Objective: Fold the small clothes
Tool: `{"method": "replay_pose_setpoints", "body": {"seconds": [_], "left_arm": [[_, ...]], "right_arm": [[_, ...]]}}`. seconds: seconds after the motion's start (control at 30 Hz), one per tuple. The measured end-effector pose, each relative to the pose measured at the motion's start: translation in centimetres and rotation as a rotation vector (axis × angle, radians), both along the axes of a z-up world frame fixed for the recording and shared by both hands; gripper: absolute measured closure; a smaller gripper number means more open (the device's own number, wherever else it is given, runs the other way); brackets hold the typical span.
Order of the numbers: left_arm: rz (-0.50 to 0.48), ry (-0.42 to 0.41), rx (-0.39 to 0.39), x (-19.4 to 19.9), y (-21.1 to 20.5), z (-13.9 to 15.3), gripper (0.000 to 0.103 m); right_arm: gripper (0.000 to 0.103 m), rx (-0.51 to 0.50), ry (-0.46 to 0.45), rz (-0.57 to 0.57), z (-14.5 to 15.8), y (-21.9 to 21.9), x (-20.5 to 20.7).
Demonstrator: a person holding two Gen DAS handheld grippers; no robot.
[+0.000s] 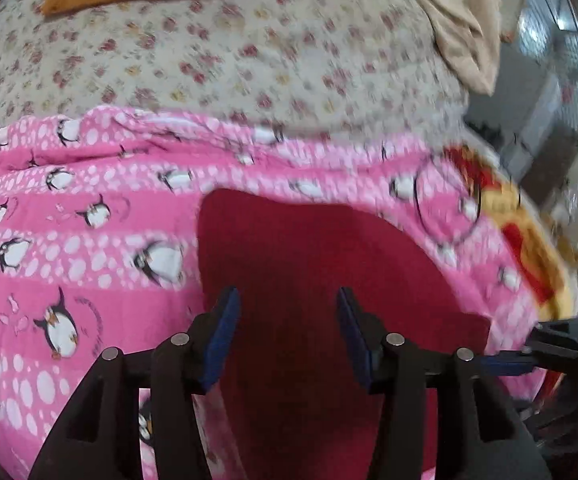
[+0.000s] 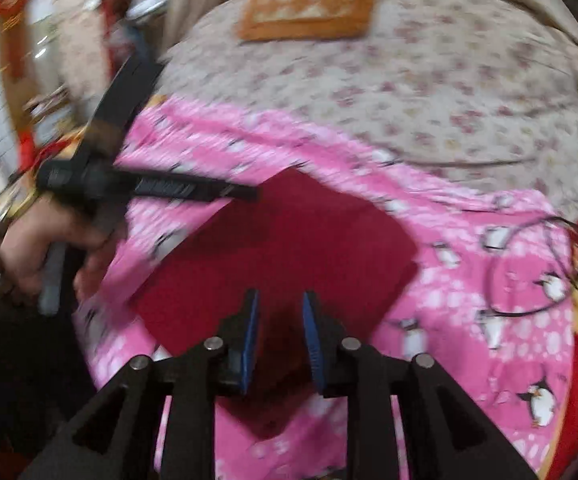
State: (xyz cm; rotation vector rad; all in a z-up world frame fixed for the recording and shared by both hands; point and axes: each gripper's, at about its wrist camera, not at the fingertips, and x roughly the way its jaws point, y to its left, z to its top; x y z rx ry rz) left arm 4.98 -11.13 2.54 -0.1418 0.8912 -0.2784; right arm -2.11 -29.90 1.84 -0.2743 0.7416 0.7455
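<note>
Now the red cloth [image 1: 321,264] lies folded flat on the pink penguin sheet [image 1: 69,220]; left tool [image 1: 289,336] and right tool [image 2: 279,340] hover released, empty; regrip near corners evenly for the next fold.

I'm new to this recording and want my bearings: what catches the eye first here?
A dark red cloth lies flat in the middle of a bright pink penguin-print sheet. Both the left gripper and the right gripper hover open above it, holding nothing. Farther back, an orange-bordered mat sits on the floral bedcover.
</note>
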Motion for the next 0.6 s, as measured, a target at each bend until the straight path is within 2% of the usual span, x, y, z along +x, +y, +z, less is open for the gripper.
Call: {"method": "replay_pose_setpoints", "body": {"seconds": [0.03, 0.1, 0.2, 0.27, 0.33, 0.37, 0.4, 0.43, 0.47, 0.5, 0.6], "left_arm": [[-0.021, 0.028, 0.039, 0.1, -0.7, -1.3, 0.060], [-0.026, -0.007, 0.055, -0.2, -0.8, -1.6, 0.057], [-0.001, 0.023, -0.019, 0.2, 0.5, -1.1, 0.057], [0.015, 0.038, -0.039, 0.1, 1.3, -0.6, 0.057], [0.032, 0.048, -0.074, 0.0, 2.7, -0.3, 0.056], [0.049, 0.059, -0.093, 0.1, 3.6, -0.3, 0.056], [0.058, 0.069, -0.105, 0.0, 4.1, -0.5, 0.054], [0.065, 0.082, -0.121, 0.0, 4.6, -0.8, 0.052], [0.074, 0.099, -0.140, 0.1, 5.1, -1.2, 0.050], [0.074, 0.109, -0.169, 0.2, 5.5, -1.7, 0.048], [0.063, 0.097, -0.226, -0.1, 6.0, -2.7, 0.042]], "right_arm": [[0.075, -0.055, 0.020, 0.017, -1.0, 0.9, 0.0], [0.075, -0.191, 0.063, 0.025, -3.8, 2.3, 0.3], [0.075, -0.201, 0.033, 0.029, -3.6, 2.7, 0.0], [0.075, -0.153, 0.046, 0.020, -2.8, 1.9, 0.1], [0.074, -0.063, 0.031, -0.019, -1.1, 0.3, 0.4], [0.072, 0.020, 0.029, -0.071, -0.1, -1.2, 0.9], [0.059, 0.077, 0.032, -0.120, 0.4, -2.3, 1.5], [0.040, 0.143, 0.032, -0.208, 1.0, -3.9, 2.1], [0.035, 0.226, 0.040, -0.324, 1.3, -6.0, 3.0], [0.032, 0.284, 0.059, -0.375, 1.4, -7.2, 3.4], [0.032, 0.541, 0.218, -0.508, -0.1, -11.3, 5.6]]}}
